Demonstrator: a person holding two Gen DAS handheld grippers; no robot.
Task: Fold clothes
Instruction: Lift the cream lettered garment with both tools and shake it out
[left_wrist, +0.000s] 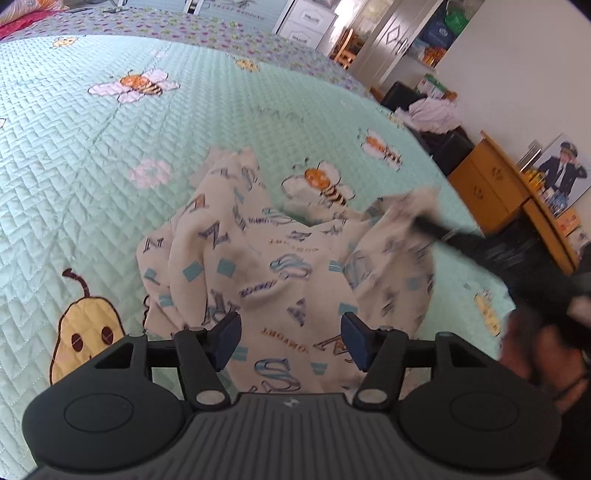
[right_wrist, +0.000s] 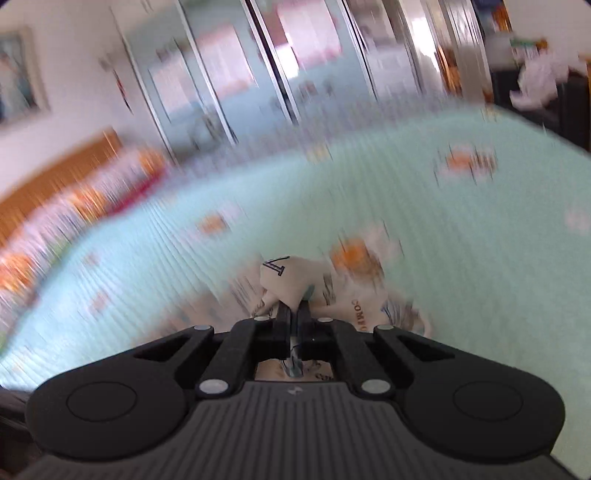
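A cream garment (left_wrist: 273, 266) printed with blue letters and cars lies crumpled on the mint quilted bedspread (left_wrist: 74, 147). My left gripper (left_wrist: 290, 338) hovers over its near part, jaws wide apart, with cloth below them but not pinched. From the right, my right gripper (left_wrist: 417, 221) reaches in as a dark blurred bar and lifts a corner of the garment. In the right wrist view the right gripper (right_wrist: 293, 312) has its jaws pressed together on a fold of the garment (right_wrist: 291, 277). That view is heavily motion-blurred.
The bedspread (right_wrist: 480, 258) carries bee and pear pictures. A wooden desk (left_wrist: 491, 184) with a framed photo stands past the bed's right edge, beside dark furniture with a white cloth heap (left_wrist: 432, 114). Wardrobes (left_wrist: 391, 37) line the far wall. A hand (left_wrist: 535, 350) shows at right.
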